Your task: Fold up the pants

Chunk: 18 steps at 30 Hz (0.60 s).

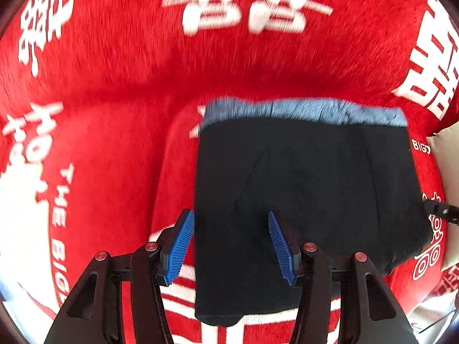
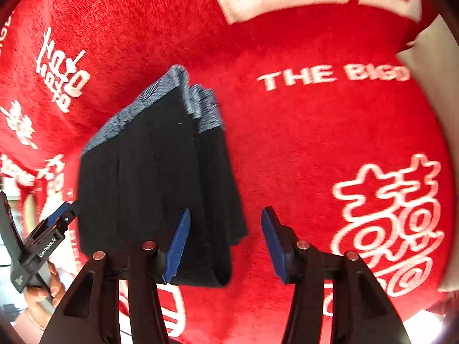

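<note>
The dark navy pants [image 1: 309, 195] lie folded into a compact stack on the red blanket, with the blue-grey waistband [image 1: 304, 111] at the far edge. My left gripper [image 1: 231, 246] is open and empty, its blue pads straddling the stack's near left edge. In the right wrist view the folded pants [image 2: 155, 189] lie left of centre, waistband [image 2: 172, 97] away from me. My right gripper [image 2: 225, 243] is open and empty, over the stack's right edge. The left gripper [image 2: 61, 215] shows at the far left of that view, held by a hand.
A red plush blanket [image 1: 114, 66] with white lettering and characters covers the whole surface, also in the right wrist view [image 2: 315, 132]. A pale cushion or surface edge [image 2: 430, 66] shows at the far right. The right gripper's tip [image 1: 439, 209] pokes in at the right edge.
</note>
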{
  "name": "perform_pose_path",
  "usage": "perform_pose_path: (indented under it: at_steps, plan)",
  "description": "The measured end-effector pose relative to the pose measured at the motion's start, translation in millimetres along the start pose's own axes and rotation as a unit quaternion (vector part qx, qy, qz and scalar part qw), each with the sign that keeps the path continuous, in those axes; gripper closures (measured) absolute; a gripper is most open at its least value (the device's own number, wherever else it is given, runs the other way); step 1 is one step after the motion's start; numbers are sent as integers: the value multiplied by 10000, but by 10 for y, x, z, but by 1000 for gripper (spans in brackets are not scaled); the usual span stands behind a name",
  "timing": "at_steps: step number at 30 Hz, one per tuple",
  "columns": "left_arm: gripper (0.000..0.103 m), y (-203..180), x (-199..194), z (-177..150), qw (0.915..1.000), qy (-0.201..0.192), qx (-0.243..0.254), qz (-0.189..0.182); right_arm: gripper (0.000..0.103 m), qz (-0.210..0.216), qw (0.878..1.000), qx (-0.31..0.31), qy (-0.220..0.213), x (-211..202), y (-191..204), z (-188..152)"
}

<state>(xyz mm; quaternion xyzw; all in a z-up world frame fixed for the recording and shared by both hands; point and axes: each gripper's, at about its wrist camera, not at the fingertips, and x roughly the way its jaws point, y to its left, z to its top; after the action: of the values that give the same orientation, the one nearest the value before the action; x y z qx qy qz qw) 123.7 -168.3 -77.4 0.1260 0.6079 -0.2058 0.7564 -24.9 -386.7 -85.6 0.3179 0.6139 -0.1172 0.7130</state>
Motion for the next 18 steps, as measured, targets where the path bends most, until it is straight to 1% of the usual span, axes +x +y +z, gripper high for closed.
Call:
perform_pose_path:
  at_steps: [1,2,4,5,7,9,10,11,12,14,15,16,18]
  plan:
    - [44,16,18,-34,10000,17,-36,-26,48,-193,9997,-54,-115,-64,46,-20]
    - [39,23,48,-83,10000,30,-60,-23,50,-300,9993,-115,-203,-108,86,-36]
    - [39,58,95,-125,9997,58,-206,-108,63,-427,9975,-310,-471,-221,214,-78]
    - [39,71,110,-133,9996,69,-243,-118,64,-385,9968,-421,-559,-260,290,-99]
    - [39,49,141,-115,9998,68,-188,-99,64,-237,9959,-647,-592,-266,473,-139]
    - [38,44,145,-122,9998,46,-152,-88,64,-102,9952,-872,-440,-173,642,-177]
    - [38,49,141,-132,9998,43,-158,-106,64,-104,9946,-963,-364,-105,695,-207]
    - [34,64,138,-140,9998,50,-172,-112,64,-137,9943,-1025,-260,-21,726,-232]
    - [24,83,144,-140,9996,82,-240,-135,64,-191,9941,-1053,-195,37,729,-248]
    - [12,165,199,-111,9984,197,-508,-158,64,-455,9924,-1143,-70,193,745,-282]
    - [11,205,216,-111,9976,246,-609,-220,61,-622,9907,-1209,-11,263,751,-289]
    - [11,234,225,-107,9969,285,-671,-287,56,-694,9895,-1266,-49,300,748,-303]
    - [11,278,222,-46,9971,305,-640,-290,51,-793,9880,-1314,-143,313,768,-325]
